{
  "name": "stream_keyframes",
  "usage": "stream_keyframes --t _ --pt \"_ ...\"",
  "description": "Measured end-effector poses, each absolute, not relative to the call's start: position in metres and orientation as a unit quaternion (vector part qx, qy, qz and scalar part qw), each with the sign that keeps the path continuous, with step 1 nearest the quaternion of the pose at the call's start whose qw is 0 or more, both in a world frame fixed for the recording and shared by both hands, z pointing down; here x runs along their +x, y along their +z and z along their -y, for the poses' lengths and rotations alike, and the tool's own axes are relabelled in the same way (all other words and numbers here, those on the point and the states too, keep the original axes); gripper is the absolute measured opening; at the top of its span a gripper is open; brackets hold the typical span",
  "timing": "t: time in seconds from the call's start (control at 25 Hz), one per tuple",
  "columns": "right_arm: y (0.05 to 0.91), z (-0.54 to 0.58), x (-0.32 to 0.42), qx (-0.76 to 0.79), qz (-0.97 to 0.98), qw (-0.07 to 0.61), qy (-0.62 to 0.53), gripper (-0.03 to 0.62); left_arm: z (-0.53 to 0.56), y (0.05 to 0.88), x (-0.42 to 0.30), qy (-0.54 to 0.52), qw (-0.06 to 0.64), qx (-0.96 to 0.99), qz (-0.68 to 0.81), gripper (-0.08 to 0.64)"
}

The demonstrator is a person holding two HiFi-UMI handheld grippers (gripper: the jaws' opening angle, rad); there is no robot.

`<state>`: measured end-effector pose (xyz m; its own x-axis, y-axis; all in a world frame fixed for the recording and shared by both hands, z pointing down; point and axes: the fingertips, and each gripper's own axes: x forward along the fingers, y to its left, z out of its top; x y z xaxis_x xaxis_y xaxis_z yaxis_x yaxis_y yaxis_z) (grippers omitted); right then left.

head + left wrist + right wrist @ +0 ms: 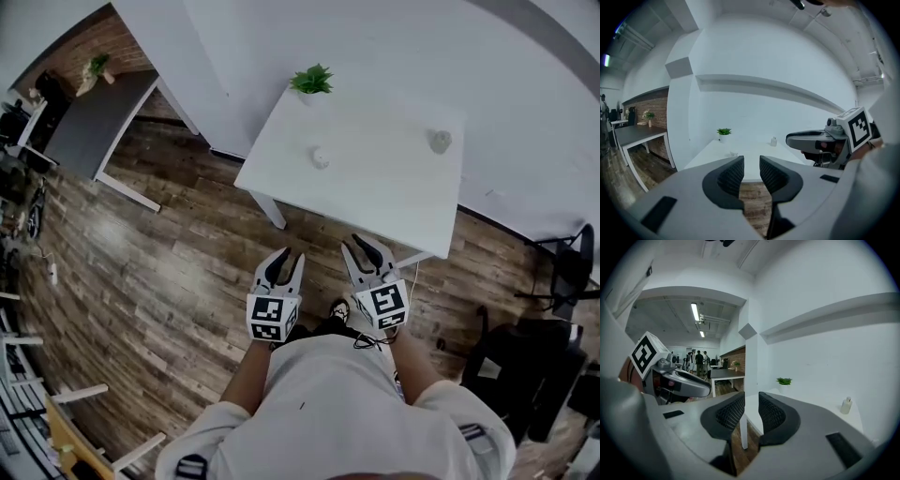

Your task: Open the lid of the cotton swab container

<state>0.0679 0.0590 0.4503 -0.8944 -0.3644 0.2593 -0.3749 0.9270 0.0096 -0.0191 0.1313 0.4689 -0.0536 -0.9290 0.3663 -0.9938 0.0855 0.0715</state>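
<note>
Cotton swab container (320, 157) is, as far as I can tell, the small pale thing sitting out on the white table (375, 202), towards the side with the plant (311, 80). Honestly it's too small in every view to be sure, and I can't make out the lid at all. There's also a little bottle (439, 141) further over to the right, well apart from it.

Nothing has started yet. The person is standing back on the wood floor (187, 253), short of the table, with the left gripper (292, 255) and right gripper (364, 246) held side by side out front. On both, the fingers have just a narrow gap between them and nothing in it, so both are empty.

Stuff I'd worry about from here:
- Going for the wrong item, since the two small things look alike from this far.
- That gap looks too tight to fit round a container, so the fingers probably need to spread before coming in, or they'll just shove it along.
- The table top looks smooth and the container looks light. Prying the lid with one gripper without the other pinning the base could skid it or tip it over.
</note>
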Motion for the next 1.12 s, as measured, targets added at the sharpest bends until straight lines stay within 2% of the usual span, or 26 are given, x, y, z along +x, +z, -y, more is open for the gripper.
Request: stream_keyframes --t 0.4,0.84,1.12 --pt "0.493 0.013 0.051 0.204 0.962 0.169 0.06 0.092 -0.059 0.513 -0.049 0.139 0.2 0.675 0.697 0.113" --pt "0.542 0.089 -0.027 0.23 0.939 0.238 0.099 0.11 0.063 0.582 -0.122 0.199 0.206 0.735 0.614 0.112" --pt "0.567 0.117 -0.065 0.257 0.923 0.257 0.131 0.123 0.116 0.639 -0.155 0.24 0.215 0.772 0.548 0.112"
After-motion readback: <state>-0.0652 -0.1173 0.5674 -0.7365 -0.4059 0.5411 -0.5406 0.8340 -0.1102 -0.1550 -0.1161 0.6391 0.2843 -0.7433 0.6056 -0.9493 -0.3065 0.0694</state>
